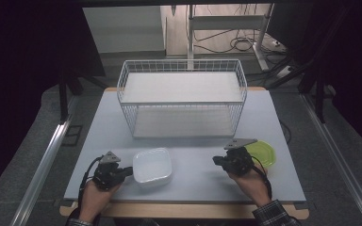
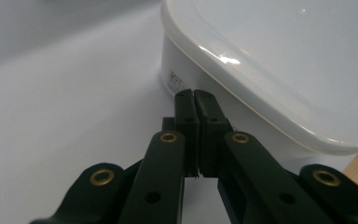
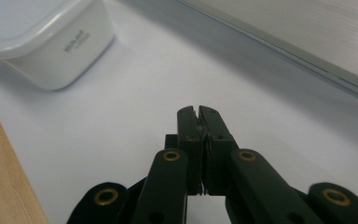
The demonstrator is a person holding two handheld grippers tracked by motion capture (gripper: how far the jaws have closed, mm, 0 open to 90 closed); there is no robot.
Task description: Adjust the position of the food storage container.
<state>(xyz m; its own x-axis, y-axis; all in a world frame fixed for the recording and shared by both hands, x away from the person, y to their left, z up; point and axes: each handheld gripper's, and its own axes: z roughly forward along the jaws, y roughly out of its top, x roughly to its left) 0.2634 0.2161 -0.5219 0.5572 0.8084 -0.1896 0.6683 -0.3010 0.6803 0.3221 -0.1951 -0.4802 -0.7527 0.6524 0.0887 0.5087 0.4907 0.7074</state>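
Observation:
A white lidded plastic container [image 1: 152, 165] sits on the pale table near the front edge, also seen close up as the container [image 2: 270, 60] and at the upper left as the container [image 3: 46, 37]. My left gripper [image 1: 131, 171] is shut with nothing in it, its tips [image 2: 195, 95] right against the container's left side. My right gripper [image 1: 215, 161] is shut and empty, its tips [image 3: 197, 112] low over bare table right of the container. A green round lid [image 1: 262, 153] lies just behind my right hand.
A white wire basket [image 1: 183, 96] with a flat shelf stands at the middle back of the table. The table's wooden front edge [image 1: 184, 210] runs below both hands. Cables and a metal stand [image 1: 226, 28] lie on the floor behind.

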